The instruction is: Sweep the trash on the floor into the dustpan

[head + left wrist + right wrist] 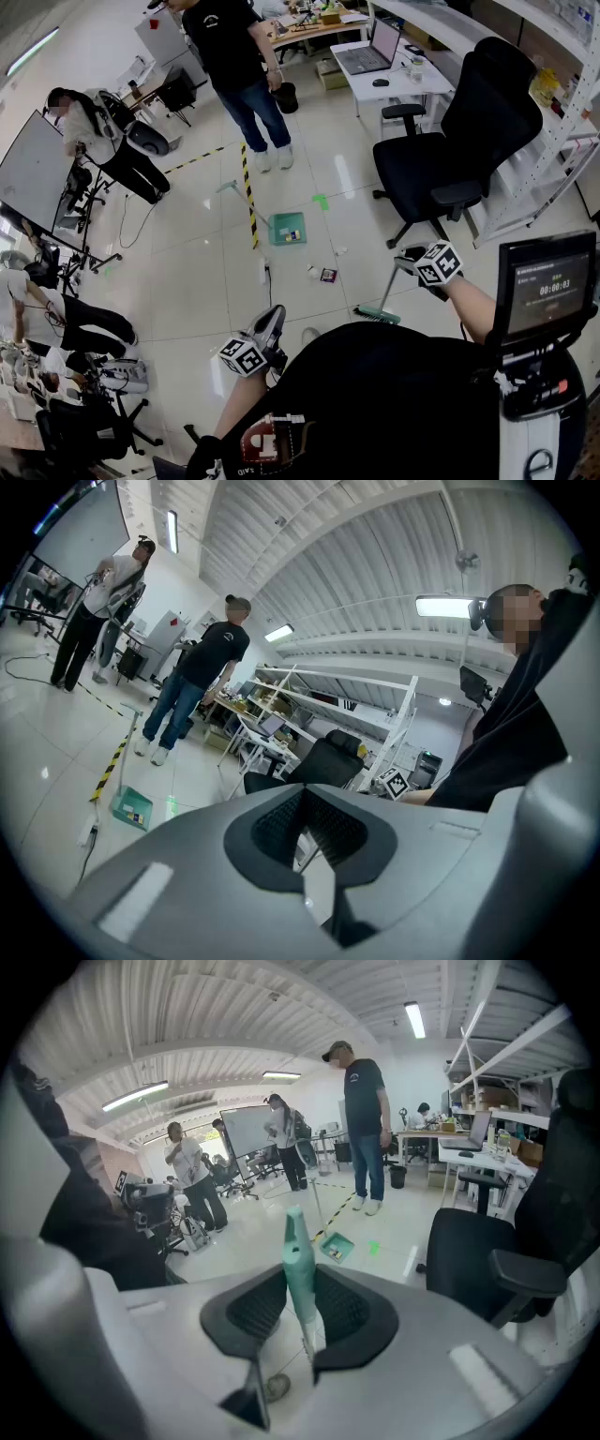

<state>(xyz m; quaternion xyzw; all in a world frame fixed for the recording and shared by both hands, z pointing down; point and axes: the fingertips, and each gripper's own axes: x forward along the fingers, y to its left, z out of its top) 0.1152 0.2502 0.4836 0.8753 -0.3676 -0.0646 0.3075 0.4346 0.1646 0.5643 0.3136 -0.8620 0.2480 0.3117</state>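
The right gripper (301, 1277) is clamped on the teal grip of the broom handle (296, 1252), which stands up between its two dark pads. The broom (378, 315) slants down from that gripper, and its green bristle head rests on the tiled floor (187, 281) close in front of the person holding it. The left gripper (302, 793) hangs low on the other side with its jaws brought together at the tips and nothing between them.

The green dustpan (288, 228) sits out in the open middle of the floor, just beside a yellow-and-black tape line (248, 192). Its long handle angles up and away from the broom. A small packet lies inside the pan.

Loose trash lies between the pan and the broom head, touching neither: a small dark packet (328, 275), a white scrap (312, 271) just beside it, and another pale bit (340, 250) a little nearer the pan. A patch of green tape (321, 201) is stuck to the floor beyond the pan.

A black office chair (450, 141) stands toward the right side of the floor, near a white desk with an open laptop (373, 52). A standing person in a black T-shirt and jeans (239, 66) is beyond the dustpan, by the far end of the tape line. Another person (108, 141) stands by a whiteboard (33, 169) toward the left side of the floor.
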